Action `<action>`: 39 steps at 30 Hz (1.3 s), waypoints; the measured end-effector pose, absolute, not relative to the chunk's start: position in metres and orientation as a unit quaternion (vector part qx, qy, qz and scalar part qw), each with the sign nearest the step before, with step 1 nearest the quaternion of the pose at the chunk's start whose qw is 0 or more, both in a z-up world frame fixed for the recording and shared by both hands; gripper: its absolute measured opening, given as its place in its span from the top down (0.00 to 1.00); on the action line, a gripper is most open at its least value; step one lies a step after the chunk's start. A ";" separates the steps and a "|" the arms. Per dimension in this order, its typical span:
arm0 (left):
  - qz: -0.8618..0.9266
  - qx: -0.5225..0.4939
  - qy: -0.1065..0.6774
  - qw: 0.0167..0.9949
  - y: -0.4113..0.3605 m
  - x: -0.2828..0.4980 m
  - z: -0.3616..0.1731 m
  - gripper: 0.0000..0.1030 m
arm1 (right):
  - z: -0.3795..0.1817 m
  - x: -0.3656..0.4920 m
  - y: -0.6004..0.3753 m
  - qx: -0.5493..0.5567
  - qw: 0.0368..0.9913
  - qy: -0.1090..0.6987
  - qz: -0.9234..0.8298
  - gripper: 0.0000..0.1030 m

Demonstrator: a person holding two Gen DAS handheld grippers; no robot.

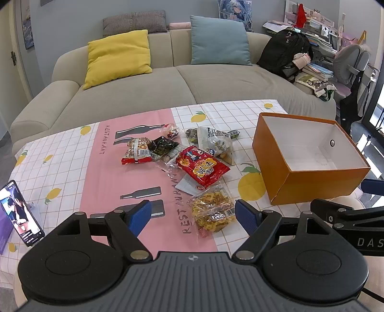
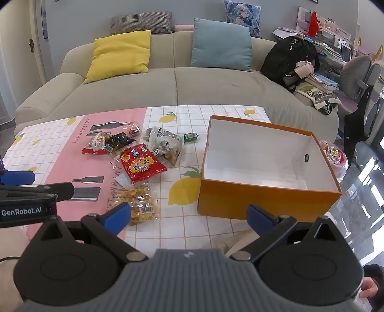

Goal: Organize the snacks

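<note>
Left gripper [image 1: 193,217] hovers wide open and empty, a clear bag of yellow chips [image 1: 212,212] lying on the tablecloth [image 1: 60,168] right between its fingers. Right gripper [image 2: 189,216] gapes empty too, just before the orange box [image 2: 264,199]; red snack packet [image 2: 141,165] lies beyond.

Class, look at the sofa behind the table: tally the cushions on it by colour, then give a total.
Yellow cushion: 1
Blue cushion: 1
Grey checked cushion: 1
Printed picture cushion: 1
Total: 4
</note>
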State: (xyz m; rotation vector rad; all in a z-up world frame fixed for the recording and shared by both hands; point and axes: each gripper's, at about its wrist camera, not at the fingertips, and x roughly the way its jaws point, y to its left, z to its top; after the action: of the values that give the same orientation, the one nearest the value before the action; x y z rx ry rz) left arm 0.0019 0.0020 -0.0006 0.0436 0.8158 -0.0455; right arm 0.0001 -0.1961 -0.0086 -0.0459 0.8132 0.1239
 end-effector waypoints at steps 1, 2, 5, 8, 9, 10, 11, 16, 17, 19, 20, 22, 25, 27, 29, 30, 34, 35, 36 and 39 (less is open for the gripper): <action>-0.023 0.021 0.397 0.917 0.002 0.002 -0.001 0.10 | -0.009 0.001 -0.196 -0.022 0.916 0.395 0.060 0.03; -0.022 0.021 0.397 0.917 0.003 0.002 -0.001 0.10 | -0.009 0.000 -0.196 -0.022 0.916 0.395 0.061 0.03; -0.022 0.020 0.397 0.917 0.003 0.001 -0.001 0.10 | -0.009 0.000 -0.196 -0.022 0.916 0.395 0.061 0.03; -0.022 0.020 0.397 0.917 0.003 0.001 -0.001 0.10 | -0.008 0.000 -0.195 -0.024 0.917 0.394 0.059 0.03; -0.022 0.020 0.397 0.917 0.003 0.001 -0.002 0.10 | -0.008 0.000 -0.195 -0.025 0.917 0.394 0.059 0.03; -0.022 0.020 0.397 0.917 0.003 0.001 -0.002 0.10 | -0.008 0.000 -0.195 -0.025 0.917 0.394 0.059 0.03; -0.022 0.020 0.397 0.917 0.003 0.001 -0.002 0.10 | -0.008 0.000 -0.195 -0.025 0.917 0.393 0.060 0.03; -0.022 0.015 0.401 0.916 0.004 0.000 -0.004 0.10 | -0.008 0.000 -0.195 -0.025 0.917 0.394 0.060 0.03; -0.022 0.015 0.402 0.915 0.004 0.000 -0.004 0.10 | -0.008 -0.001 -0.195 -0.025 0.917 0.394 0.060 0.03; -0.021 0.014 0.402 0.915 0.005 0.000 -0.005 0.10 | -0.008 -0.001 -0.195 -0.025 0.917 0.394 0.060 0.03; -0.021 0.014 0.402 0.915 0.005 0.000 -0.005 0.10 | -0.008 -0.001 -0.195 -0.025 0.917 0.394 0.060 0.03; -0.023 0.012 0.403 0.915 0.005 0.000 -0.005 0.10 | -0.009 -0.001 -0.195 -0.025 0.917 0.394 0.060 0.03; -0.023 0.010 0.406 0.914 0.005 0.001 -0.005 0.10 | -0.008 -0.001 -0.195 -0.025 0.917 0.394 0.060 0.03; -0.023 0.009 0.407 0.913 0.005 0.002 -0.005 0.10 | -0.008 -0.001 -0.195 -0.024 0.917 0.394 0.060 0.03; -0.024 0.008 0.408 0.913 0.006 0.002 -0.005 0.10 | -0.010 0.000 -0.195 -0.024 0.916 0.395 0.060 0.03; -0.024 0.007 0.408 0.912 0.006 0.002 -0.005 0.10 | -0.010 0.000 -0.194 -0.025 0.916 0.396 0.061 0.03; -0.024 0.006 0.409 0.912 0.006 0.003 -0.005 0.10 | -0.011 -0.001 -0.194 -0.024 0.915 0.397 0.061 0.03; -0.024 0.005 0.409 0.912 0.006 0.003 -0.005 0.10 | -0.011 -0.001 -0.194 -0.025 0.915 0.397 0.061 0.03; -0.024 0.005 0.409 0.912 0.006 0.003 -0.005 0.10 | -0.011 -0.001 -0.194 -0.024 0.915 0.397 0.061 0.03; -0.025 0.004 0.410 0.912 0.007 0.002 -0.006 0.10 | -0.011 -0.001 -0.194 -0.024 0.915 0.397 0.061 0.03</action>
State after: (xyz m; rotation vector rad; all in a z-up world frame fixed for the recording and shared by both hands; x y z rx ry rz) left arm 0.0022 0.0066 -0.0063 0.0083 0.8454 -0.0506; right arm -0.0008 -0.1944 -0.0113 -0.0492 0.8175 0.1258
